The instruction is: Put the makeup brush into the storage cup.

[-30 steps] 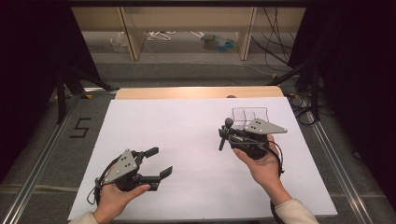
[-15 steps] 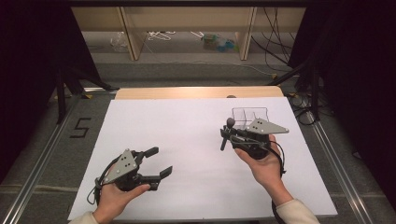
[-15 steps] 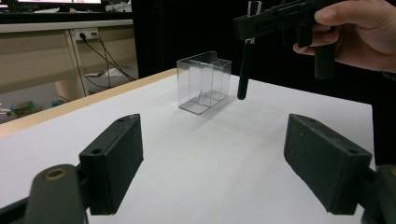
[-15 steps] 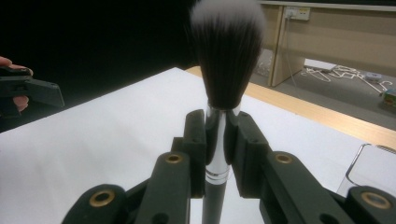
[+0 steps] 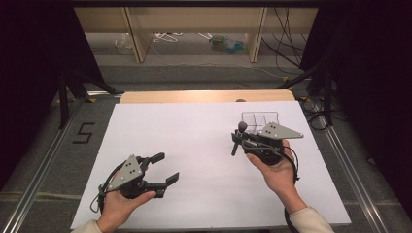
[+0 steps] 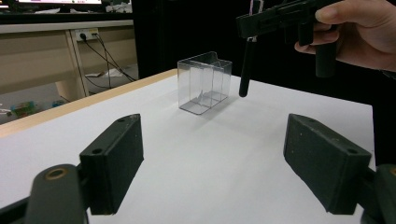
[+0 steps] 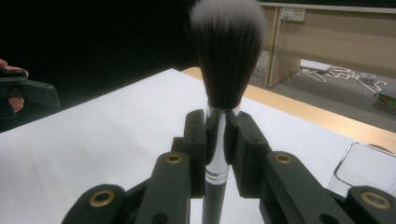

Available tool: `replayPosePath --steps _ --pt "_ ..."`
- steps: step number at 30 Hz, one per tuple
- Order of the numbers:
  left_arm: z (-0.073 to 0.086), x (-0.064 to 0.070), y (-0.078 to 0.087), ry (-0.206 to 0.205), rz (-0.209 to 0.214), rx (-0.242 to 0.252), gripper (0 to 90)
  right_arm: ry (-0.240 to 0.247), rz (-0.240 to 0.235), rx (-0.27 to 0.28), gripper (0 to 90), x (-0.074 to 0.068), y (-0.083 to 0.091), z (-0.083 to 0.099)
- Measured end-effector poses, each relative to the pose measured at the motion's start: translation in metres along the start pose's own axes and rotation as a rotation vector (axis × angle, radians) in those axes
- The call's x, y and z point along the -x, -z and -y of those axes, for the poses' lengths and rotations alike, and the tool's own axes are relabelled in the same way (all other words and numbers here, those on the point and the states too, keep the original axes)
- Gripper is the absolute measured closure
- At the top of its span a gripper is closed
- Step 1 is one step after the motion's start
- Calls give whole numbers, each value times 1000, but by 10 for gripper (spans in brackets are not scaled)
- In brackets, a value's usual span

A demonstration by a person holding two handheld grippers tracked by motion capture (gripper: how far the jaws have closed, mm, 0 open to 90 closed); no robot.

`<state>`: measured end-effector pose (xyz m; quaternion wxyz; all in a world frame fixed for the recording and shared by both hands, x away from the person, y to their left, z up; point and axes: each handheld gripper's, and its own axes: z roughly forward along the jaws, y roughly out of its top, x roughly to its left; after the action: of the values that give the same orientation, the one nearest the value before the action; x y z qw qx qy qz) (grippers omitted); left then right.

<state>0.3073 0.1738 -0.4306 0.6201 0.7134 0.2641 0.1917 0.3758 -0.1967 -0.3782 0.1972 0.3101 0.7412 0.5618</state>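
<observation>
My right gripper [image 5: 236, 141] is shut on a makeup brush [image 5: 238, 137], holding it above the white table to the right of the middle. In the right gripper view the brush [image 7: 226, 56] stands upright between the jaws of the gripper [image 7: 217, 135], dark bristles with pale tips on top. The silver ferrule is clamped and the handle hangs below. A clear plastic box [image 5: 260, 119] with dividers stands just beyond it, partly hidden by the gripper's grey plate. My left gripper [image 5: 167, 168] hovers open near the front left, empty; its view looks between the jaws at the box [image 6: 204, 81] and the hanging brush handle [image 6: 244, 70].
The white table top [image 5: 194, 136] ends in a wooden strip [image 5: 204, 96] at the far edge. Beyond are shelves and cables on the floor. Metal rails run along both sides, with a "5" mark [image 5: 83, 132] on the left floor.
The right gripper with the brush has drifted very slightly to the right. The left gripper has stayed in place, open.
</observation>
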Motion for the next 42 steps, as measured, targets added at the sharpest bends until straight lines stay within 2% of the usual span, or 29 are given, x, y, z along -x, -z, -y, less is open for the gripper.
replayPosePath --steps 2,7,19,30,31,33,34,36,40,42 --pt "0 0 0 6 -1 -1 198 -7 -8 -8 779 1 1 0" --pt "0 0 0 -2 1 0 199 -6 11 1 779 3 3 -1" --pt "0 0 0 4 -1 0 199 -11 15 -8 779 6 6 -2" --pt "0 0 0 4 -3 -1 200 -12 40 5 779 11 9 -2" --pt "0 0 0 4 -3 0 200 -7 41 19 779 12 9 -2" --pt "0 0 0 -5 -2 0 200 -25 36 14 779 12 9 -1" --pt "0 0 0 5 -4 0 200 -20 40 10 779 13 10 -2" --pt "0 0 0 -2 -4 0 200 -12 58 14 779 14 11 -2" --pt "0 0 0 -5 -3 0 200 -25 52 3 779 15 13 -2" --pt "0 0 0 -6 -5 0 200 -9 59 25 779 17 12 -2"
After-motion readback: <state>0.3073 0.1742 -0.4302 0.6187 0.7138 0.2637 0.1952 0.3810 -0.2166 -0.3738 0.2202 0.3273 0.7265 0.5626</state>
